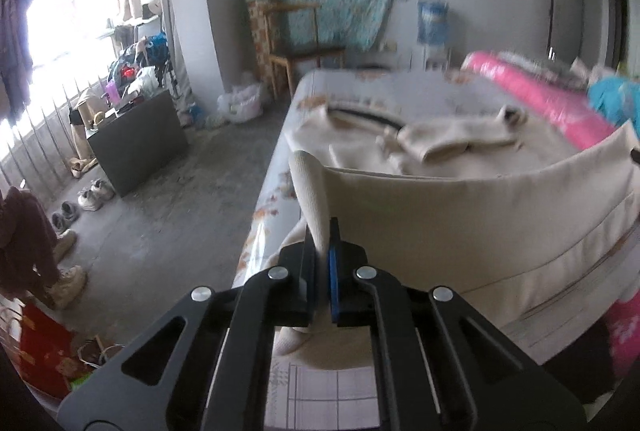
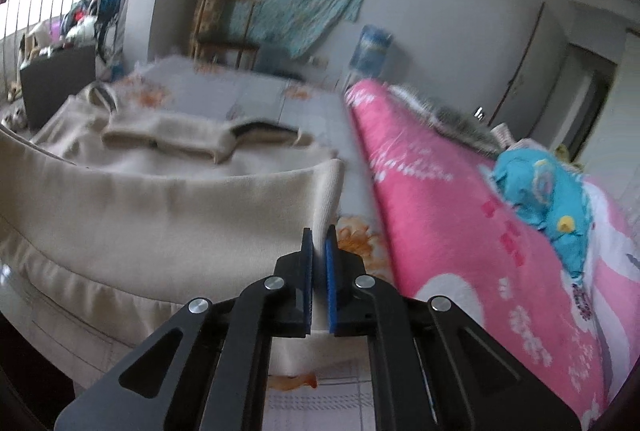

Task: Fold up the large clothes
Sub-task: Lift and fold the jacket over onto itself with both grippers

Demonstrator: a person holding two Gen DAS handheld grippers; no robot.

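A large cream knit sweater (image 1: 460,219) lies on the bed, its sleeves folded across the far part. My left gripper (image 1: 322,231) is shut on the sweater's near left hem corner and holds it lifted above the bed. In the right wrist view my right gripper (image 2: 319,237) is shut on the near right hem corner of the same sweater (image 2: 160,215). The hem is stretched in a raised band between the two grippers. The collar and sleeves (image 2: 172,137) still rest flat on the bed.
The bed (image 1: 360,87) has a grey sheet with orange flowers. A pink quilt (image 2: 460,191) with a blue plush toy (image 2: 540,191) lies along its right side. On the floor to the left stand a dark cabinet (image 1: 140,143), shoes (image 1: 88,199) and a wooden chair (image 1: 300,43).
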